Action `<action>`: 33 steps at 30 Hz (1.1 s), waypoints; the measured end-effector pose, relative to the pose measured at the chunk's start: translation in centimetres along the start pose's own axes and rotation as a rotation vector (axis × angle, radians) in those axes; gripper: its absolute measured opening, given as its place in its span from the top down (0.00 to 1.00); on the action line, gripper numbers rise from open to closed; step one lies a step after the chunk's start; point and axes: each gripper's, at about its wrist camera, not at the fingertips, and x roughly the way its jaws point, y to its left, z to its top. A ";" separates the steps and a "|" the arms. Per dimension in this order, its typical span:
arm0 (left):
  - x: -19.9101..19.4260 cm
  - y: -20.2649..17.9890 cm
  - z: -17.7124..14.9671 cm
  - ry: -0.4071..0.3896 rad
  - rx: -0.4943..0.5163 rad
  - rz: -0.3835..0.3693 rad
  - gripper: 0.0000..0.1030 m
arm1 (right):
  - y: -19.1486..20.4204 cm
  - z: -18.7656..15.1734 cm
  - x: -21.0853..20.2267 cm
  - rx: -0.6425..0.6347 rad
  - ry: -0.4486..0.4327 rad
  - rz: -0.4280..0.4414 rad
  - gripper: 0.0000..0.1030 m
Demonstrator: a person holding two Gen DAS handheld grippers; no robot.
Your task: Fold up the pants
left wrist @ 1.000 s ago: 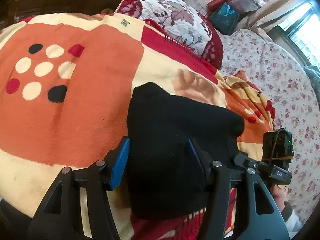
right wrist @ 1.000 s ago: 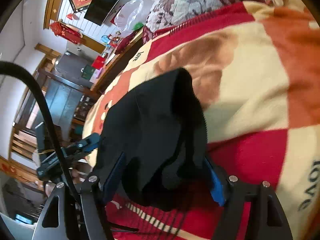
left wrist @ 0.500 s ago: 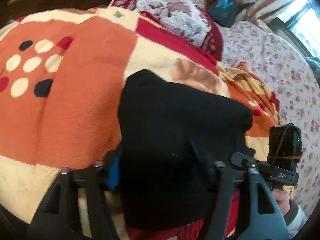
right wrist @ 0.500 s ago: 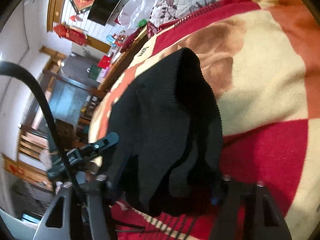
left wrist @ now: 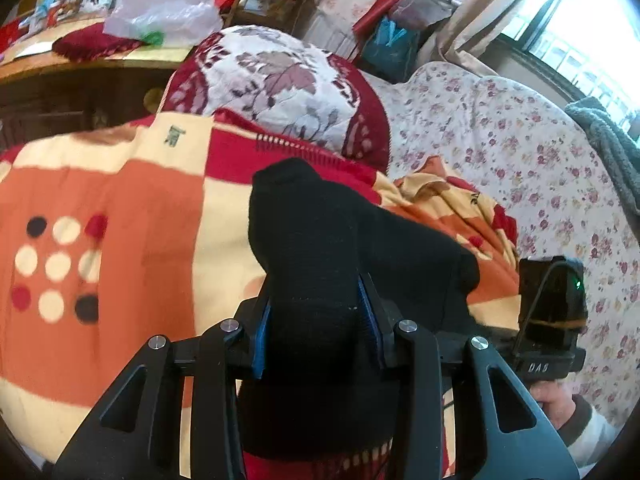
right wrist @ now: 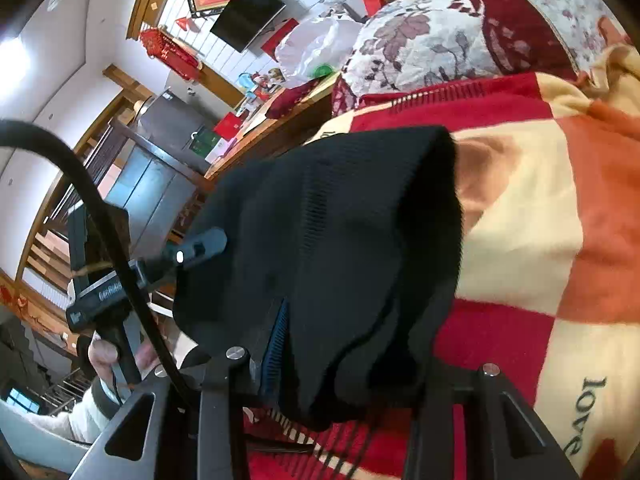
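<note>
From my station, the black pants [left wrist: 320, 264] lie bunched on the bed's orange, cream and red patterned blanket [left wrist: 120, 208], with the near edge raised off it between both tools. My left gripper [left wrist: 318, 332] has its jaws closing, and the blue pads [left wrist: 260, 332] already press the black fabric from both sides, so it is clamped on the pants. My right gripper [right wrist: 352, 344] is also closing; its left blue pad [right wrist: 276, 344] bears on the cloth, the opposite pad is hidden under a fold, and the fabric is pinched between them. In the left wrist view, the right gripper's body [left wrist: 552, 320] shows at the right edge with a green light on it, and the person's hand [left wrist: 556, 400] grips its handle. In the right wrist view, the left gripper's body [right wrist: 120, 280] stands at the left, with a black cable [right wrist: 100, 208] arcing across the front of the lens. Beyond the pants, a floral pillow with a dark red border [left wrist: 280, 80] rests against the blanket's far edge. A rose-print quilt [left wrist: 520, 140] covers the right side. A clear plastic bag [left wrist: 160, 16] sits on the wooden headboard shelf [left wrist: 92, 60] behind.
</note>
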 end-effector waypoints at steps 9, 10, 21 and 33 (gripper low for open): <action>0.3 -1.3 0.1 0.018 0.005 -0.032 0.64 | 0.1 0.4 -1.9 -0.015 0.030 -0.060 0.63; 0.0 -1.5 0.2 0.014 0.006 -0.041 0.64 | 0.3 0.6 -2.0 -0.023 0.032 -0.065 0.63; -1.0 -6.6 1.5 -0.015 0.117 -0.114 0.64 | 0.1 3.2 -8.3 -0.039 -0.120 -0.124 0.63; 4.9 -2.9 1.3 0.070 0.046 0.008 0.64 | -4.7 4.7 -2.6 0.045 -0.042 -0.149 0.63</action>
